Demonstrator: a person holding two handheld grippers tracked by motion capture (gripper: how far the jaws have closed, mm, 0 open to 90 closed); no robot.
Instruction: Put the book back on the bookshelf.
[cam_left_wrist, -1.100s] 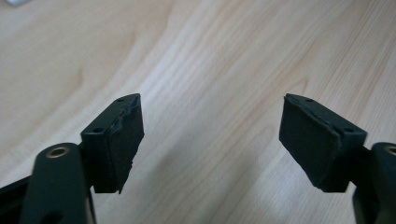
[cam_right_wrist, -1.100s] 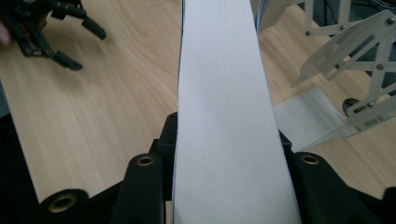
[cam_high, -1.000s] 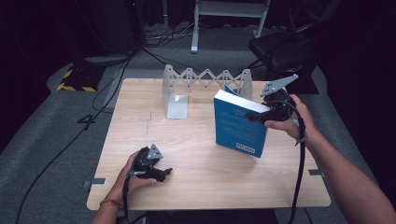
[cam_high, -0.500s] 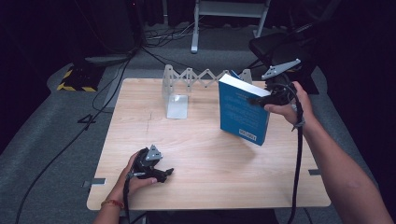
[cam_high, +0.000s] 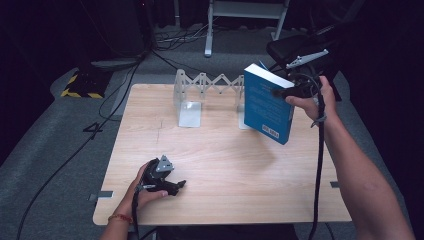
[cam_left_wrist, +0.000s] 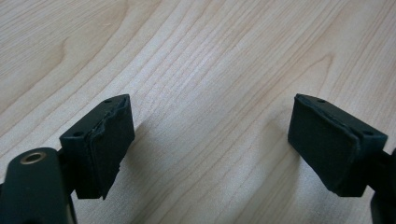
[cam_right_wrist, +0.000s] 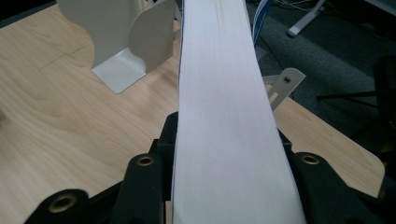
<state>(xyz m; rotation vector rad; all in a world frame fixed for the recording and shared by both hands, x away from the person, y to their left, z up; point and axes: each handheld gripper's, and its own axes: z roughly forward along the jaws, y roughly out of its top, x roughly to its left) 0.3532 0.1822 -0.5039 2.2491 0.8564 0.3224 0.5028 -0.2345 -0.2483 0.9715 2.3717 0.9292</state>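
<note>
A thick blue book (cam_high: 265, 105) hangs tilted in the air above the table's far right, its white page edge (cam_right_wrist: 224, 116) running up the middle of the right gripper view. My right gripper (cam_high: 280, 93) is shut on it, one jaw on each cover. An extendable metal book rack (cam_high: 210, 85) with white end plates (cam_right_wrist: 135, 46) stands along the far edge, just behind and left of the book. My left gripper (cam_high: 172, 186) rests on the wooden table (cam_high: 225, 165) near the front left, jaws open over bare wood (cam_left_wrist: 210, 130).
A black cable (cam_high: 319, 165) trails from the right gripper down along the forearm. Beyond the table lie grey carpet, floor cables and a yellow-black striped block (cam_high: 80, 90). A dark chair (cam_high: 300, 47) stands behind the far right corner.
The right gripper has lifted the book off the table and carried it up and toward the rack, tilting it. The left gripper has stayed where it was.
</note>
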